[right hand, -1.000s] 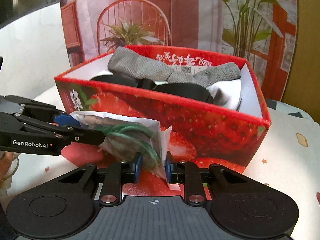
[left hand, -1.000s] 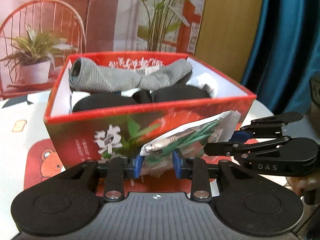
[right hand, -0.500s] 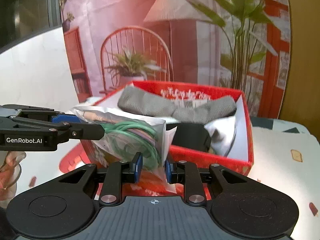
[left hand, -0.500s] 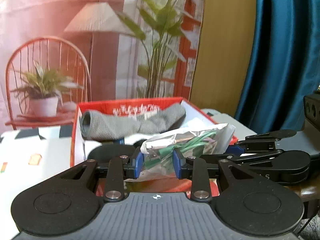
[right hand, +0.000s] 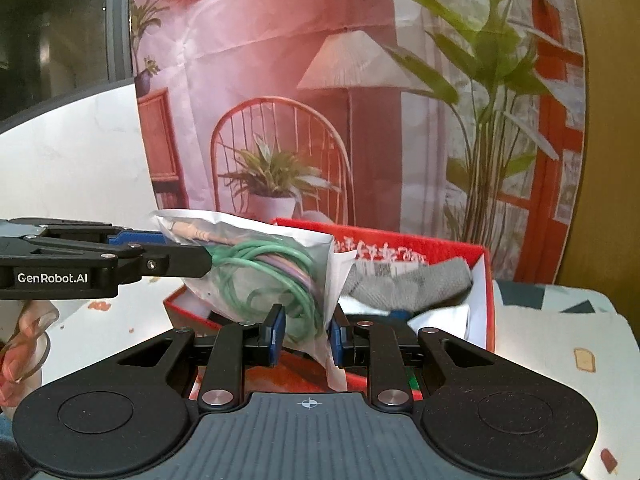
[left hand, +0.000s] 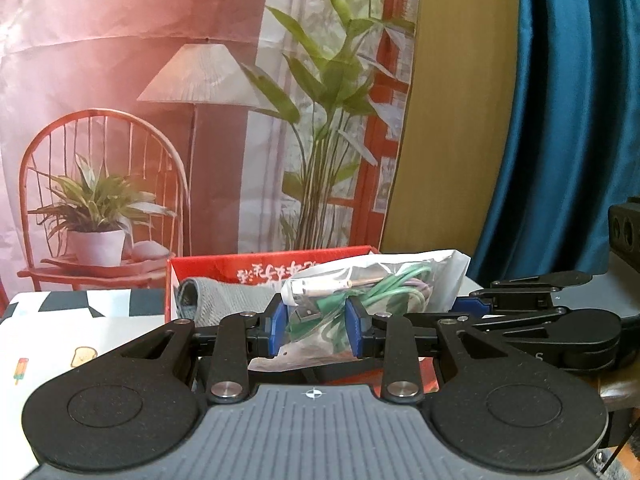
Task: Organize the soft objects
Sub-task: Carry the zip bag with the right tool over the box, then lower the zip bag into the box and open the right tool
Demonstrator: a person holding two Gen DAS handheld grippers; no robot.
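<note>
Both grippers, left [left hand: 316,330] and right [right hand: 306,334], are clamped on a clear bag [right hand: 264,276] of green cable, now raised from beside the red box [right hand: 486,300] to above its front rim, not yet dropped in; a grey sock [right hand: 404,284] already lies inside.

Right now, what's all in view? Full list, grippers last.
plastic bag: 1, clear, green and purple cable coiled inside, held up in front of the box
box: 1, red, strawberry print, open, on the table
sock: 1, grey, lying across the box top
white cloth: 1, in the box's right corner
table: 1, white patterned cover
backdrop: 1, printed chair, lamp, plants
curtain: 1, teal, right
left gripper: shut on bag
right gripper: shut on bag
</note>
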